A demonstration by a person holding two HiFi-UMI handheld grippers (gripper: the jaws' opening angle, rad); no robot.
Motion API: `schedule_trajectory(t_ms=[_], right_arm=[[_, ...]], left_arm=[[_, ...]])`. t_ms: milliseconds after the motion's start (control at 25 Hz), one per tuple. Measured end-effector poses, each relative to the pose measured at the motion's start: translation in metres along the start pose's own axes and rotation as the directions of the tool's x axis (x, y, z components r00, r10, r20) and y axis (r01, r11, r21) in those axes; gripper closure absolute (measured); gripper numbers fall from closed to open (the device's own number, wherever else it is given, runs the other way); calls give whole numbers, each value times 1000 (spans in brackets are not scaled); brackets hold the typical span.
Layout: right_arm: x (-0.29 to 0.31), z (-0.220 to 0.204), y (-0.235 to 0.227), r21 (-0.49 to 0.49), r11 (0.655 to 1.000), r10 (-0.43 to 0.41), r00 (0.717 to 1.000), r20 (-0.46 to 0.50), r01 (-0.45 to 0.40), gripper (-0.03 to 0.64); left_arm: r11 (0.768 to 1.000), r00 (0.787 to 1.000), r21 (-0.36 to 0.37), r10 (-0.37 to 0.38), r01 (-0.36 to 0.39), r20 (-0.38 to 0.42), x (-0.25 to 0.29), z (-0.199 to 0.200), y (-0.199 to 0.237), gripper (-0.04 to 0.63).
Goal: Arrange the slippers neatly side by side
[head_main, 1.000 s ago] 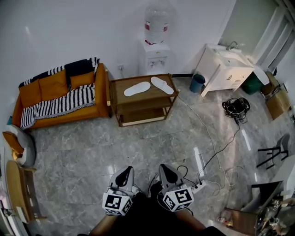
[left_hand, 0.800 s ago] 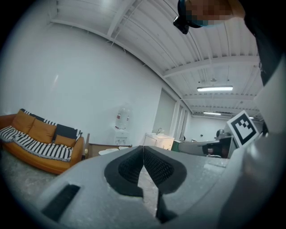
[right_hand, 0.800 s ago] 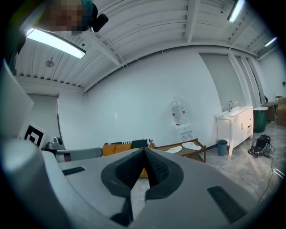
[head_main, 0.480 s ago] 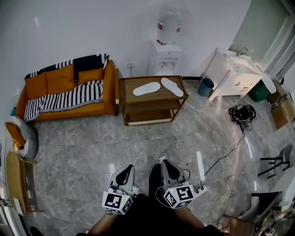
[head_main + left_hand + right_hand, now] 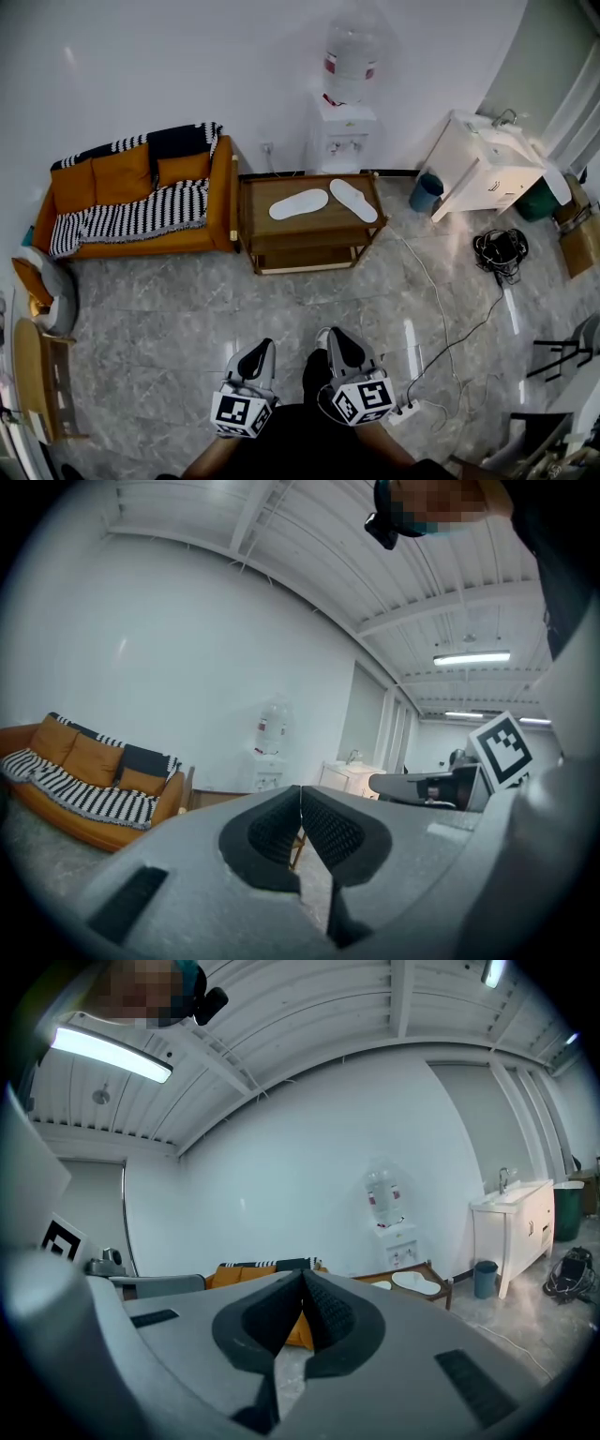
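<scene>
Two white slippers lie splayed apart on a wooden two-tier table (image 5: pixel 258 190) against the far wall: the left slipper (image 5: pixel 298 203) and the right slipper (image 5: pixel 353 199), toes diverging. My left gripper (image 5: pixel 262 347) and right gripper (image 5: pixel 339 338) are held low near my body, far from the table, both shut with nothing between the jaws. In the left gripper view the left gripper (image 5: pixel 300 790) points toward the table, its pads together. The right gripper (image 5: pixel 303 1277) also shows touching pads, with one slipper (image 5: pixel 418 1282) in the distance on the table.
An orange sofa (image 5: pixel 131 202) with a striped blanket stands left of the table. A water dispenser (image 5: pixel 348 122) is behind it, a white cabinet (image 5: pixel 487 167) and blue bin (image 5: pixel 427 192) to the right. Cables and a power strip (image 5: pixel 412 411) run across the marble floor.
I have walked toward the table: the table, sofa and dispenser sit lower and nearer in the head view. Both grippers stay shut in front of my body.
</scene>
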State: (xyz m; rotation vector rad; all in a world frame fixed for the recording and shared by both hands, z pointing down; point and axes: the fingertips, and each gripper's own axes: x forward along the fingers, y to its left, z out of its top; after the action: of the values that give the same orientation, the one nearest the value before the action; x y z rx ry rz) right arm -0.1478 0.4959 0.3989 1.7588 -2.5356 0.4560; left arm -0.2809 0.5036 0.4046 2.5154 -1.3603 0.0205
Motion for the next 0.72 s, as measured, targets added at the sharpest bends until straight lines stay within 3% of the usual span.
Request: schedule_trajectory(t_ms=[280, 720], right_arm=[[64, 32, -63, 6, 1000, 16, 1000, -1, -16, 604], [136, 67, -163, 5, 999, 52, 997, -54, -52, 604]], left_arm=[[1000, 999, 6, 29, -29, -30, 83, 15, 11, 578], [1000, 998, 6, 31, -30, -51, 222, 41, -6, 578]])
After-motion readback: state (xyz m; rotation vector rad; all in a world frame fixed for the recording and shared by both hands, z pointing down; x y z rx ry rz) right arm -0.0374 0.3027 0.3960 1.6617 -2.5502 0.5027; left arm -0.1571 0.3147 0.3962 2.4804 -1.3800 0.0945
